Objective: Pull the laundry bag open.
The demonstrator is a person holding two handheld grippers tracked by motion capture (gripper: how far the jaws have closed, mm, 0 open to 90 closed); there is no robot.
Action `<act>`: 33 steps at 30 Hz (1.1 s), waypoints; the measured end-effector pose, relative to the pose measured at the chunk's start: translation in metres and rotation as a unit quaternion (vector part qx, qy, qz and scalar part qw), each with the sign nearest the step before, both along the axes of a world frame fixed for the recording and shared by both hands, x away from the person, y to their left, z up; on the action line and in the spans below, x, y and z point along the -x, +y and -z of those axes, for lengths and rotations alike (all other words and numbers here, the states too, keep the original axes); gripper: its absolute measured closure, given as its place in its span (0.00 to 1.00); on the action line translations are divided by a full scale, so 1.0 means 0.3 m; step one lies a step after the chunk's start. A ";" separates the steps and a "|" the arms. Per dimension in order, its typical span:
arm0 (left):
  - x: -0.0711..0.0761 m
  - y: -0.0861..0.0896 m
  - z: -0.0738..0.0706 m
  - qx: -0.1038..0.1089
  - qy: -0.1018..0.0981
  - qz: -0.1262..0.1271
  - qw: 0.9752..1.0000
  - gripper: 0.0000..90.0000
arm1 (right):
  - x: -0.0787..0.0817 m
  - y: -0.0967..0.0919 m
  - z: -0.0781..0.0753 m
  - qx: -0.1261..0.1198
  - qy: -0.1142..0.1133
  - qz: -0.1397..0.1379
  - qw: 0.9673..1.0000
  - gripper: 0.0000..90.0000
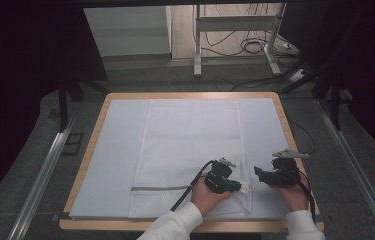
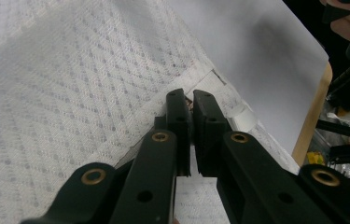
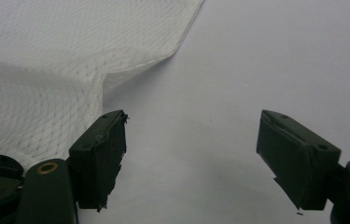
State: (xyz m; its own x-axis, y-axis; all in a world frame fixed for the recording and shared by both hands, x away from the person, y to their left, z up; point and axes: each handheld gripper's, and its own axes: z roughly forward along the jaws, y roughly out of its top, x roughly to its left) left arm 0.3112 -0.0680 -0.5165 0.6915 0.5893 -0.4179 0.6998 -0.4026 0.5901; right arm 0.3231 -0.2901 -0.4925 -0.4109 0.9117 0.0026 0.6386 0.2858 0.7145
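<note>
Cloth hem point(image 2: 192, 103) hidden between jaws

One white mesh cloth point(image 1: 190, 150), one pale sheet point(image 1: 115, 150), one wooden table point(image 1: 190, 95), two grippers.

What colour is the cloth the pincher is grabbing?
White cloth, with a fine dotted diamond weave, best seen in the left gripper view.

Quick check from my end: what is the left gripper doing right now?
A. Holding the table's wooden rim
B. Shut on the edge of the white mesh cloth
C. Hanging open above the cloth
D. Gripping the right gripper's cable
B: in the left gripper view the left gripper has its fingers pressed together on the hem of the white mesh cloth, while the right gripper stands open.
</note>
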 end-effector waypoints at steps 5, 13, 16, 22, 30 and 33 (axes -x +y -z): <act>0.007 0.007 -0.012 -0.001 -0.009 0.004 1.000 0.96 | -0.001 -0.004 0.002 -0.001 0.001 0.001 1.000 0.26; 0.007 0.042 -0.043 0.006 -0.019 0.001 1.000 0.96 | 0.001 -0.009 -0.002 -0.003 -0.001 0.002 1.000 0.26; 0.004 0.065 -0.061 0.015 -0.022 -0.004 1.000 0.96 | 0.002 -0.008 -0.003 -0.004 0.000 0.002 1.000 0.26; -0.004 0.109 -0.084 0.026 -0.024 -0.013 0.999 0.96 | 0.005 -0.013 -0.014 -0.019 -0.001 0.005 1.000 0.26; -0.003 0.147 -0.103 0.033 -0.028 -0.014 0.999 0.96 | 0.012 -0.018 -0.034 -0.052 -0.004 -0.003 0.999 0.24; 0.000 0.153 -0.106 0.035 -0.029 -0.014 0.999 0.96 | 0.013 -0.019 -0.040 -0.061 -0.002 -0.003 0.998 0.23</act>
